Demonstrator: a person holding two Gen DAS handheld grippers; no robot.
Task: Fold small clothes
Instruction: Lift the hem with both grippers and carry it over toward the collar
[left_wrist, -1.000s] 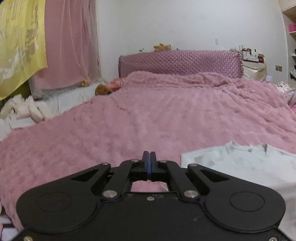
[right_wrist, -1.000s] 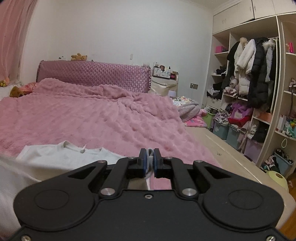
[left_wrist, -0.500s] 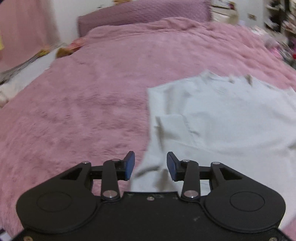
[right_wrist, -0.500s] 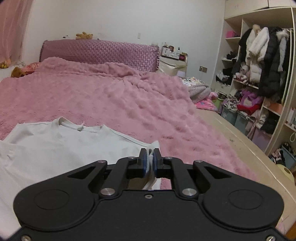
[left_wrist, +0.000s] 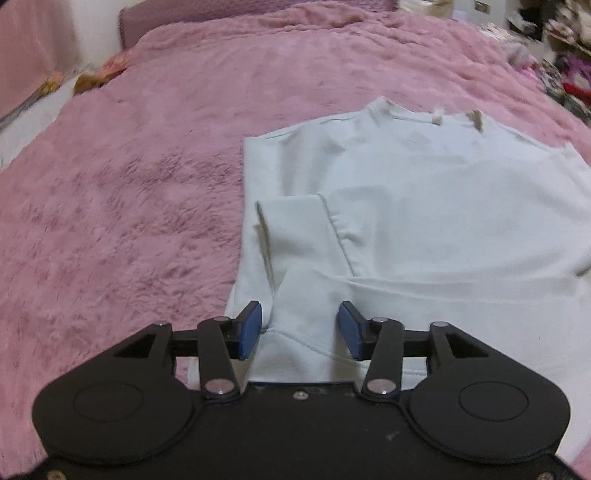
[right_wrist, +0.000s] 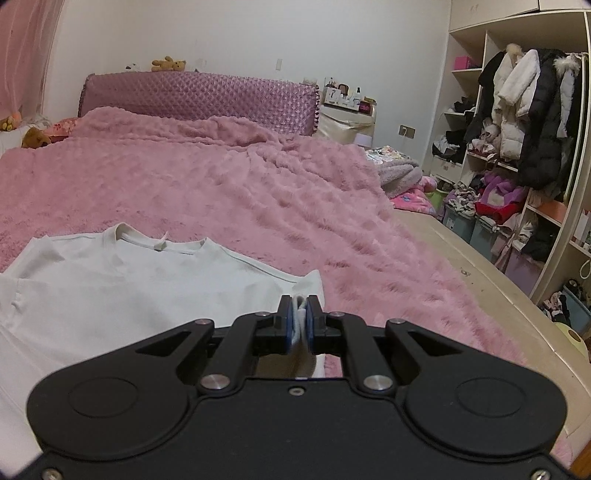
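Left wrist view: left gripper (left_wrist: 300, 329) low over the near edge of the bed, tilted down toward the pink blanket (left_wrist: 122, 206). Its 2 blue pads (left_wrist: 249, 330) stand wide apart, nothing between them pressed; a fold of the white shirt (left_wrist: 424, 206) lies under the gap. Whether the pads touch the cloth, cannot tell. Shirt lies flat on the blanket, toward the right side of the bed, neckline (left_wrist: 417, 114) pointing at the headboard. 1 sleeve is folded in over the body on the shirt's left side, cuff end nearest the gripper. Hem runs across below the pads and under the gripper body. View is somewhat blurred at the top right.

Right wrist view: right gripper (right_wrist: 298, 325) held nearly level, close above the bed, aimed toward the purple headboard (right_wrist: 199, 98). Its 2 pads are pressed together on a bunched bit of white shirt (right_wrist: 110, 280) fabric, at the shirt's right edge below the shoulder. Shirt spreads left from there, collar away from the camera. Pink blanket (right_wrist: 258, 192) covers the bed; bare mattress edge (right_wrist: 480, 295) shows along the right side. Open wardrobe (right_wrist: 524, 122) with hanging coats stands beyond that edge. A small plush toy (right_wrist: 169, 64) sits atop the headboard.
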